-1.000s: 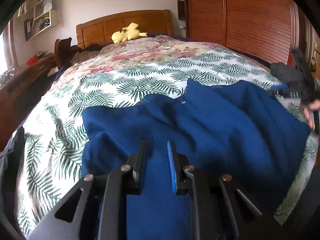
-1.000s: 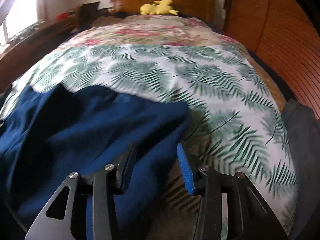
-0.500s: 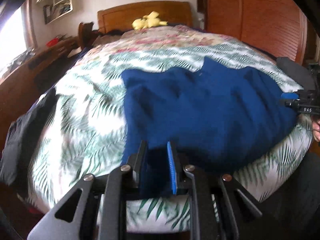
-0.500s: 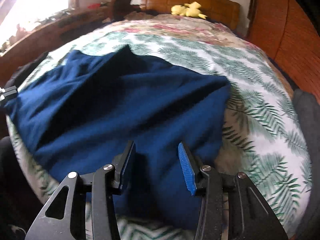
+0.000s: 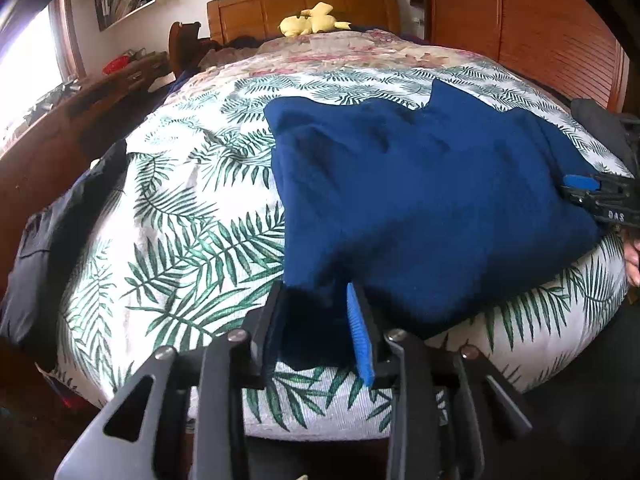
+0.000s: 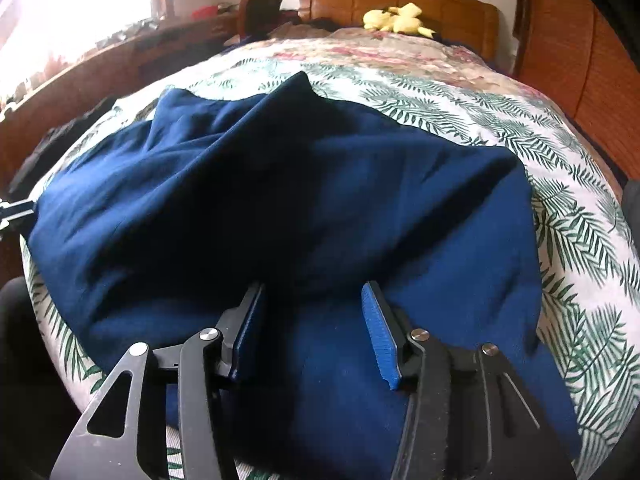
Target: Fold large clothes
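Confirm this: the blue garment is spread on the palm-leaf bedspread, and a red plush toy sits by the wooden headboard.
Not quite. The plush toy by the headboard is yellow, not red, as the left wrist view shows. The blue garment does lie spread on the palm-leaf bedspread.

Blown-out daylight from the window (image 6: 60,20) at left, fisheye-bent, dark-cornered edges.

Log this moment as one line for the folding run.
stage: laying down | item: blue garment on bed | left gripper: opening, cloth between | right gripper: opening, over cloth
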Motion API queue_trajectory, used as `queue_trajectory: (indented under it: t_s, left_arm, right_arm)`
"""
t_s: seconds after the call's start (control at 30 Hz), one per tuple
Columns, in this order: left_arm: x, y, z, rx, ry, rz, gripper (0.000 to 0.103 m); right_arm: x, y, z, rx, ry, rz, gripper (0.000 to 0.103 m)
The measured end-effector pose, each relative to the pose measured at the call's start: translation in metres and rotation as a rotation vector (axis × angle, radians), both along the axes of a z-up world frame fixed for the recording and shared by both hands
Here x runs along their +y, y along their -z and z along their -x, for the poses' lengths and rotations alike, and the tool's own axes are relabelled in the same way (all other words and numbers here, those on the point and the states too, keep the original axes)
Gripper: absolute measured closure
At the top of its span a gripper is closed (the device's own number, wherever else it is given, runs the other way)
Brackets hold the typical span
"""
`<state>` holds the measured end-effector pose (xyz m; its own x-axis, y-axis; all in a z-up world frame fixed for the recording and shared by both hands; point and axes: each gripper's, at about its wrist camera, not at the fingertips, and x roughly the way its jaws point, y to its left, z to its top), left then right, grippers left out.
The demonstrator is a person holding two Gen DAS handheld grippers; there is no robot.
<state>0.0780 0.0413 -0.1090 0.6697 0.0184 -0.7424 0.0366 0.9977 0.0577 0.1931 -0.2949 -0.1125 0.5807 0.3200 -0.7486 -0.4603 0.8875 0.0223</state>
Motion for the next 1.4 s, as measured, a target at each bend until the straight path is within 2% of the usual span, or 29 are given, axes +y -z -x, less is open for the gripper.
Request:
queue_trajectory:
  t_s: [0.1, 0.17, 0.2, 0.5, 0.67, 0.73, 0.9, 1.1, 1.2, 1.33, 1.4]
  left_arm:
    - [0.005, 0.007, -0.006, 0.015, -0.017, 0.032, 0.061]
    - [0.011, 0.010, -0.009, 0.017, -0.040, 0.052, 0.045]
    - [0.013, 0.011, -0.010, 0.016, -0.053, 0.050, 0.042]
    - [0.008, 0.010, -0.006, 0.021, -0.073, 0.013, 0.041]
    - [0.004, 0.005, 0.006, 0.033, -0.073, 0.022, 0.041]
    - [0.006, 0.005, 0.010, 0.041, -0.076, 0.052, 0.041]
    - [0.009, 0.009, 0.013, 0.045, -0.069, 0.121, 0.051]
    - [0.005, 0.007, 0.013, 0.042, -0.037, 0.153, 0.070]
    - [0.005, 0.005, 0.014, 0.033, -0.037, 0.153, 0.074]
    - [0.008, -0.001, 0.016, 0.005, -0.034, 0.179, 0.093]
    - [0.006, -0.014, 0.018, -0.027, -0.029, 0.181, 0.095]
  right_arm:
    - [0.000, -0.001, 0.005, -0.019, 0.000, 0.008, 0.053]
    - [-0.003, -0.001, 0.005, -0.014, 0.001, -0.004, 0.053]
    - [-0.004, -0.001, 0.005, -0.012, 0.003, -0.012, 0.053]
    - [-0.004, -0.003, 0.008, -0.019, 0.013, -0.007, 0.052]
    - [-0.009, -0.010, 0.013, -0.030, -0.005, -0.029, 0.052]
    - [-0.011, -0.014, 0.017, -0.029, -0.027, -0.056, 0.052]
    - [-0.007, -0.022, 0.024, -0.040, -0.080, -0.102, 0.052]
    - [0.009, -0.027, 0.031, -0.045, -0.157, -0.148, 0.052]
    - [0.020, -0.025, 0.031, -0.036, -0.187, -0.145, 0.052]
    - [0.033, -0.018, 0.031, 0.010, -0.221, -0.156, 0.052]
    - [0.039, -0.013, 0.030, 0.024, -0.220, -0.122, 0.052]
